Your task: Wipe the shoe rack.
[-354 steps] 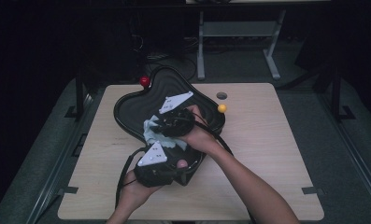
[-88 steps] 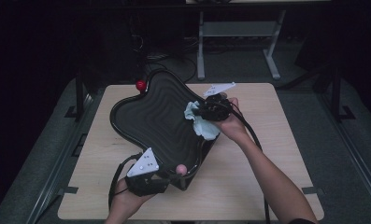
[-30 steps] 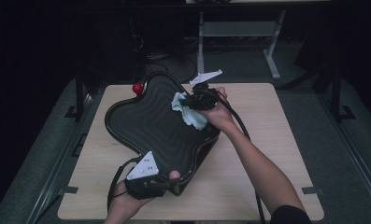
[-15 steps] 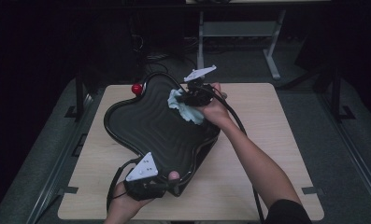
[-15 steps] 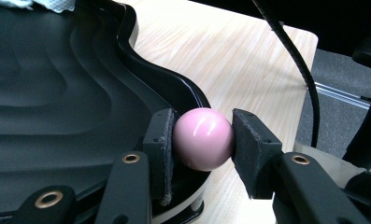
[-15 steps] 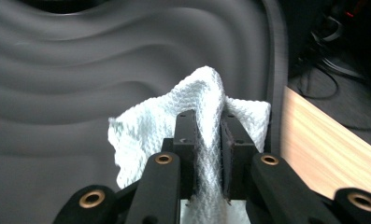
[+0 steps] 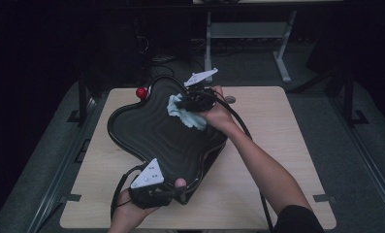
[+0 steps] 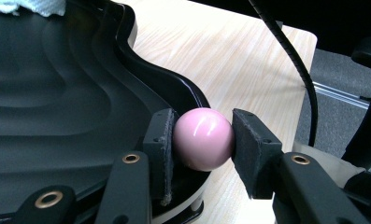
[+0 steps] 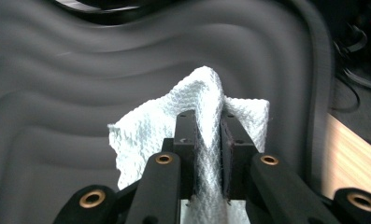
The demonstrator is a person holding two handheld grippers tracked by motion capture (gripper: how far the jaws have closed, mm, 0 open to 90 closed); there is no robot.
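We see the wavy-edged, ridged black plastic tray (image 7: pixel 156 141) lying diagonally across the tabletop centre. Our right gripper (image 7: pixel 190 101) clamps the crumpled white paper towel (image 7: pixel 185 114) at its far end. Our left gripper (image 8: pixel 203 140) clamps the glossy pink ball (image 8: pixel 204 138) beside its near rim.

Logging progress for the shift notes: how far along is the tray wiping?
Underway. Left gripper clamps the pink ball at the black tray rim. Right gripper pinches the white cloth against the far end. Which areas are clean can't be told.
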